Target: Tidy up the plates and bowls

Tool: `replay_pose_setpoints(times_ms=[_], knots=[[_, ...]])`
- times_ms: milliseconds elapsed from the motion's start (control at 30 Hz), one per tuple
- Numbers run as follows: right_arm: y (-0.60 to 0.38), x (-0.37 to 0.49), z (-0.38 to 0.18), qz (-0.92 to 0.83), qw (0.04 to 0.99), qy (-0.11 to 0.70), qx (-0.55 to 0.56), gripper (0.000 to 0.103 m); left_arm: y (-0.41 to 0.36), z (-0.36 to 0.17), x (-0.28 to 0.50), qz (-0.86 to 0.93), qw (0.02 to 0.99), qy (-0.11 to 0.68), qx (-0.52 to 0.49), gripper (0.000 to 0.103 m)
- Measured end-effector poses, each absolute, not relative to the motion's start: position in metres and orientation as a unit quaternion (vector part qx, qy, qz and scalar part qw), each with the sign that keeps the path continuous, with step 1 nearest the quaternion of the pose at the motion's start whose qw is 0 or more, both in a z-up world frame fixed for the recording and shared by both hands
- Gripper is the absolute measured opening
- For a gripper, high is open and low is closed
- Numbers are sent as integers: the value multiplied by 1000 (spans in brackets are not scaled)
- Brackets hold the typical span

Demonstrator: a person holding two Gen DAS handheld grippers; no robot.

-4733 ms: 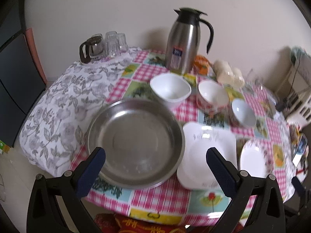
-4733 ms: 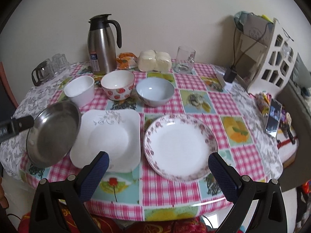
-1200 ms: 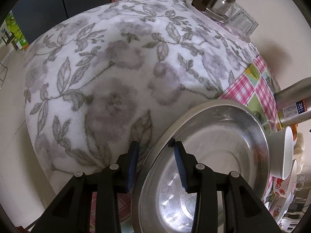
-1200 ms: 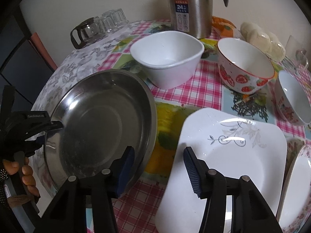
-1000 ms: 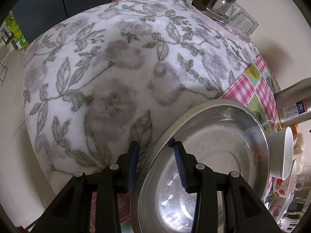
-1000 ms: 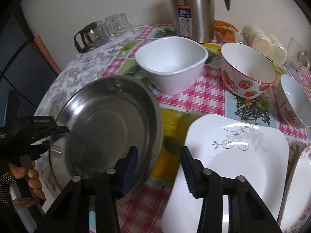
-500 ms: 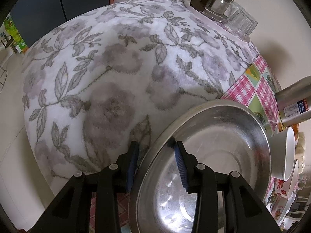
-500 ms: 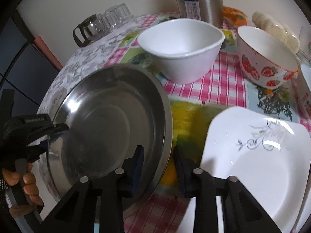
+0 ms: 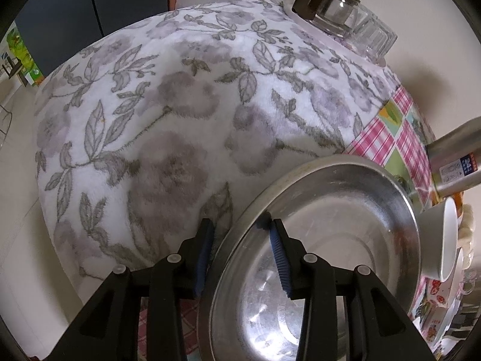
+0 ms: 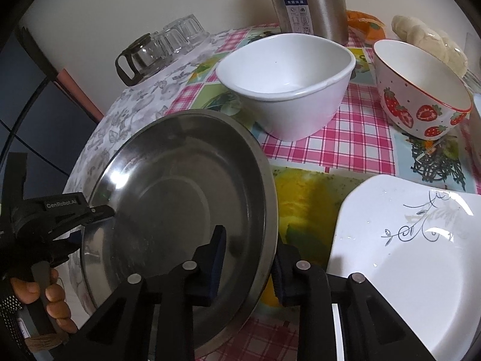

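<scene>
My left gripper (image 9: 240, 249) is clamped on the rim of a steel plate (image 9: 330, 240), one pad inside the dish and one under its lip, holding it tilted above the table edge. My right gripper (image 10: 248, 266) straddles the plate's opposite rim; its jaws have just been closing, and I cannot tell whether the pads press the metal yet. From the right wrist view the steel plate (image 10: 180, 210) hangs over a grey floral cloth (image 10: 120, 126). Beside it on the pink checked tablecloth (image 10: 354, 144) sit a white bowl (image 10: 285, 81), a strawberry bowl (image 10: 421, 96) and a square white plate (image 10: 405, 255). Behind them stands a steel flask (image 10: 306, 0).
</scene>
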State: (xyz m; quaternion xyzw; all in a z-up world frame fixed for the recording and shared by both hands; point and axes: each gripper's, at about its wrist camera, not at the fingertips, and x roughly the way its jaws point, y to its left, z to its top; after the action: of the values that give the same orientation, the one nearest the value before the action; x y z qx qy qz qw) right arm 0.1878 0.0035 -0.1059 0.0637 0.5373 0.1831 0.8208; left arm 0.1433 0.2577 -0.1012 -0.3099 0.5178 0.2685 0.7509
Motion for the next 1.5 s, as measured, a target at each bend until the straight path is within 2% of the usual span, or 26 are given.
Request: replay_pose_setpoints(times_ms=[133, 200, 933, 1500], knots=[[0, 188, -107, 183, 820, 539, 60, 17, 262, -101, 139, 260, 753, 505, -330, 39], [1, 187, -106, 181, 820, 541, 51, 16, 262, -101, 139, 259, 755, 505, -329, 39], [2, 176, -67, 197, 837, 511, 22, 17, 256, -80, 131, 251, 768, 492, -323, 37], [-14, 157, -11, 212, 866, 452, 22, 18, 237, -27, 119, 226, 808, 447, -312, 37]])
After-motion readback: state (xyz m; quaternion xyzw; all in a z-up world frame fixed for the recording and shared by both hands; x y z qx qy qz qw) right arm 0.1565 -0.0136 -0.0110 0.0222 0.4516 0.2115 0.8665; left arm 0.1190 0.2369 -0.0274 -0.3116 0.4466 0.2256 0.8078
